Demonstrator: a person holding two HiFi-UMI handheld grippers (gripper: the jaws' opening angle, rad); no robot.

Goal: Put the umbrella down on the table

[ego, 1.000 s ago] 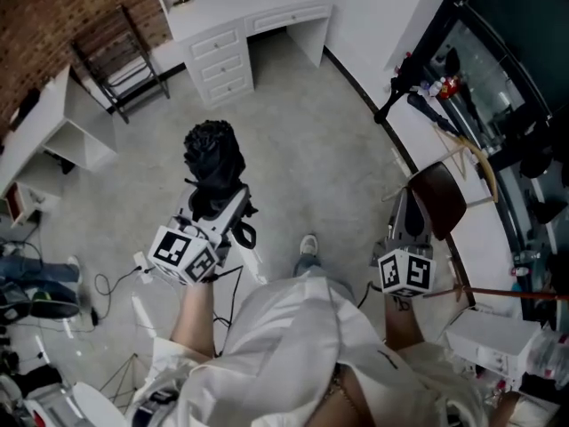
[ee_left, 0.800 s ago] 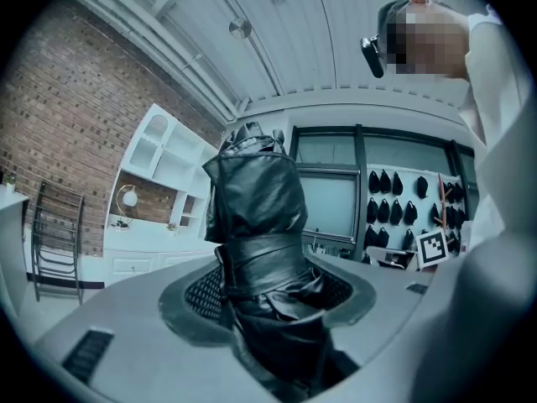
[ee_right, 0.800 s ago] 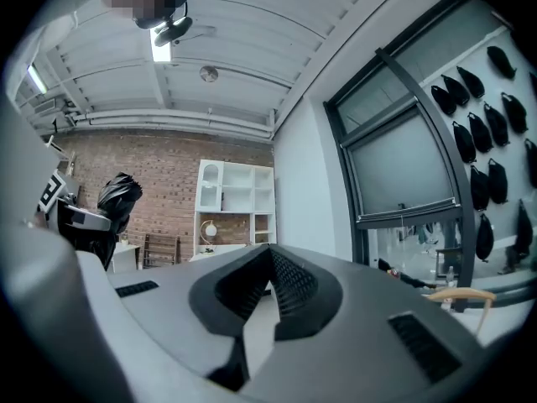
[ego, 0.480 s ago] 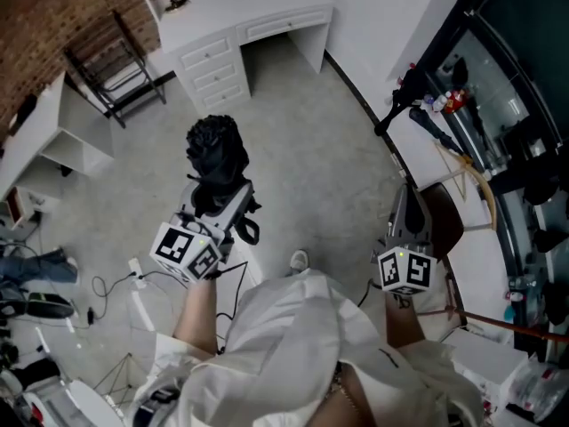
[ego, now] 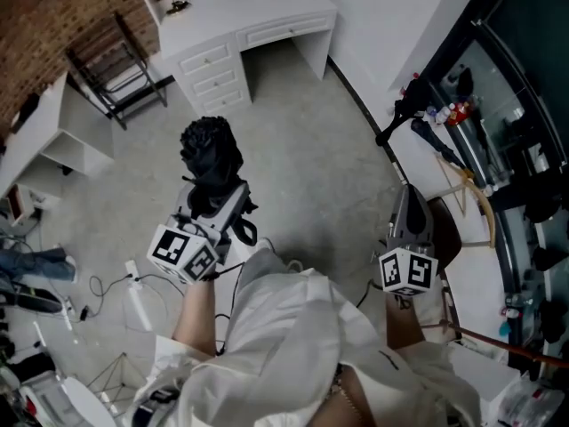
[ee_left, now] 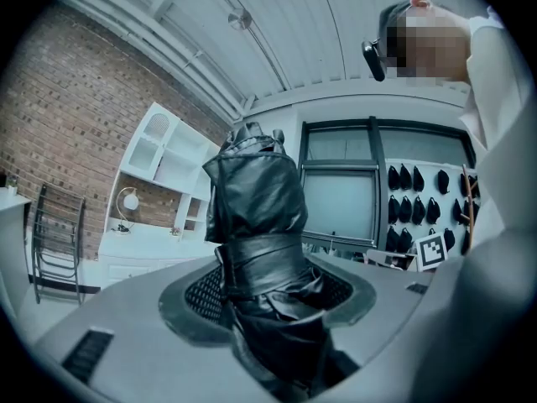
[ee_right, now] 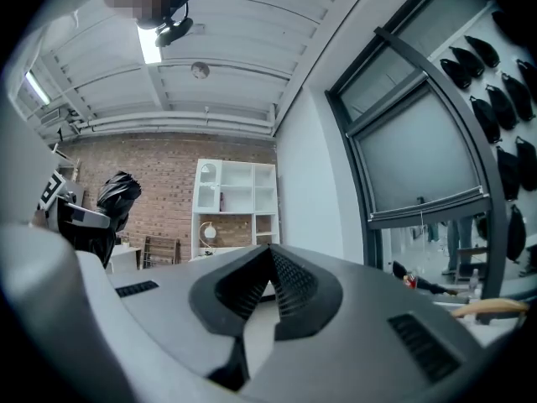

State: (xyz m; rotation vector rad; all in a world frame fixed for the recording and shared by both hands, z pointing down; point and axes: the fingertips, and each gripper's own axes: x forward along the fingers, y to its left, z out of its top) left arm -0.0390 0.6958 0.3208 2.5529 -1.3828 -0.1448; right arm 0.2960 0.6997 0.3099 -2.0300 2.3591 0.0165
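The left gripper (ee_left: 268,288) is clenched on a folded black umbrella (ee_left: 254,193). Its glossy, crumpled fabric is bound by a strap and juts out past the jaws, above the grey floor (ego: 307,154). The right gripper (ee_right: 270,259) has its jaws together, empty. A white desk (ego: 240,27) stands beyond.

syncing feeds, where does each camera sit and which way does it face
Head view: on the head, facing steeply down at floor; forearms show.
Left gripper view: on left gripper, level along jaws shut on folded umbrella; sleeve at right.
Right gripper view: on right gripper, level toward brick wall; jaws together.
All share the umbrella.
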